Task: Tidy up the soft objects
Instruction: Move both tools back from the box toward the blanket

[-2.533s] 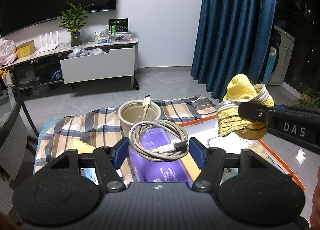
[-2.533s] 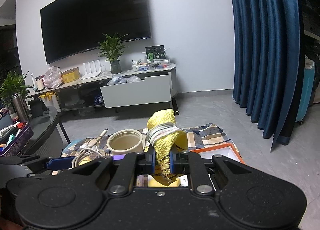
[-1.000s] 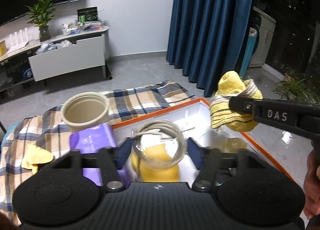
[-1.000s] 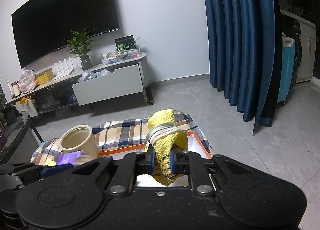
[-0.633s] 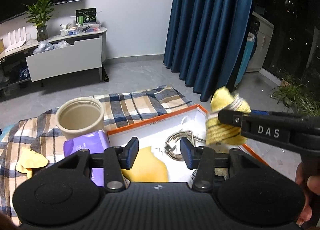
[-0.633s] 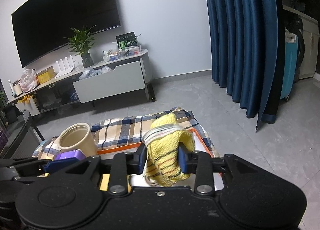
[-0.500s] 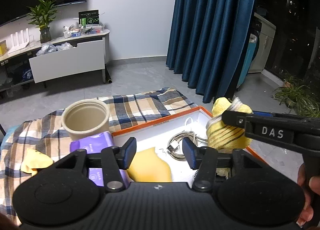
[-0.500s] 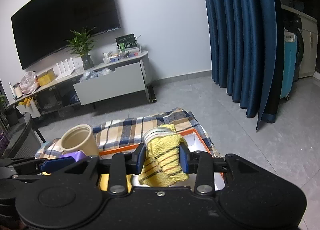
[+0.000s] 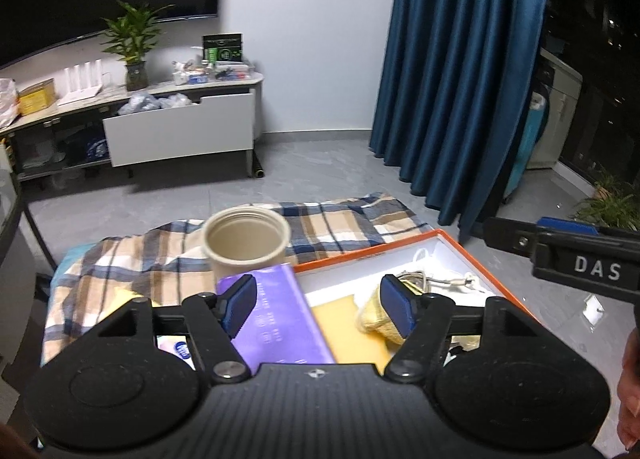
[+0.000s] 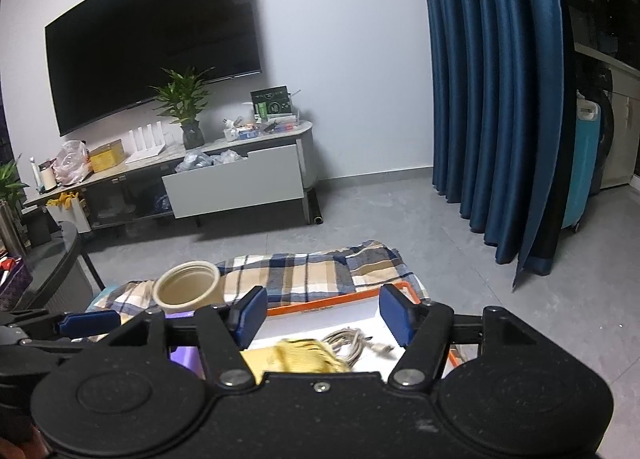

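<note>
Both sets of jaws are opening and hold nothing. The right gripper (image 10: 320, 315) has its blue pads (image 10: 394, 313) spread wide over the orange-rimmed box (image 10: 320, 301), nothing pressed between them. Below that gap, inside the box, lies the yellow striped cloth (image 10: 304, 355), blurred, resting partly on a flat yellow sheet (image 10: 258, 365) and just beside a coiled grey cable (image 10: 352, 341).

The left gripper (image 9: 316, 309) hovers with its jaws about half spread and empty. Seen through them are a purple packet (image 9: 280, 319), lying along the box's left edge, and the yellow sheet (image 9: 348, 331) on the box's white floor. The yellow striped cloth (image 9: 374, 317) sits against the far side of the left gripper's right-hand pad, whether touching it I cannot tell, with the cable (image 9: 436, 281) beyond it in the box (image 9: 480, 267).

Behind the packet a cream cylindrical container (image 9: 246, 243) stands upright and open on a plaid blanket (image 9: 340, 219) spread under everything. The right gripper's arm, lettered DAS (image 9: 576, 255), reaches in from the right edge of the left wrist view, above the box's right rim.
</note>
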{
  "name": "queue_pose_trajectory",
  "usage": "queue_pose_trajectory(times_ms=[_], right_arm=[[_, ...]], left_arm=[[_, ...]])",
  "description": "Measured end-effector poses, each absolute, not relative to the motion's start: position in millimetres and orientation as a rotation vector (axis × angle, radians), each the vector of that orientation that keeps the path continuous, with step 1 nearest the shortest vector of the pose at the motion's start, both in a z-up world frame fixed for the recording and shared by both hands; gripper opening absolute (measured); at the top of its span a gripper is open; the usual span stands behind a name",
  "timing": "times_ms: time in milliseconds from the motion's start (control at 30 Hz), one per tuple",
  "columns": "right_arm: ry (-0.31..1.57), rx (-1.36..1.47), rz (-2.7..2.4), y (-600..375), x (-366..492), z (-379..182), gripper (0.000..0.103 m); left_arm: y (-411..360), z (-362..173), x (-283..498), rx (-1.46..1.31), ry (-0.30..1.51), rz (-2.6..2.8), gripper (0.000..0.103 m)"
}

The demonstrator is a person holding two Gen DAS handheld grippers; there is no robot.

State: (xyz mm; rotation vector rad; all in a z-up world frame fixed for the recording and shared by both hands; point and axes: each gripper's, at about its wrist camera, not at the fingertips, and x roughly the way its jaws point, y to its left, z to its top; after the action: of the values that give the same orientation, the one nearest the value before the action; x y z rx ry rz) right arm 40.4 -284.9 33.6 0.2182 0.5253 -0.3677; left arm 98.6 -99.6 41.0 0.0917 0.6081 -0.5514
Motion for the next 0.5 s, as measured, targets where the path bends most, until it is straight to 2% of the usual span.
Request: queue_pose_trajectory(times_ms=[500], right_arm=[[0.500, 0.183, -0.260, -238.2, 45.3, 45.2, 0.075]], left_arm=[[-59.3, 45.4, 98.1, 0.045, 0.602, -0.450, 0.074]])
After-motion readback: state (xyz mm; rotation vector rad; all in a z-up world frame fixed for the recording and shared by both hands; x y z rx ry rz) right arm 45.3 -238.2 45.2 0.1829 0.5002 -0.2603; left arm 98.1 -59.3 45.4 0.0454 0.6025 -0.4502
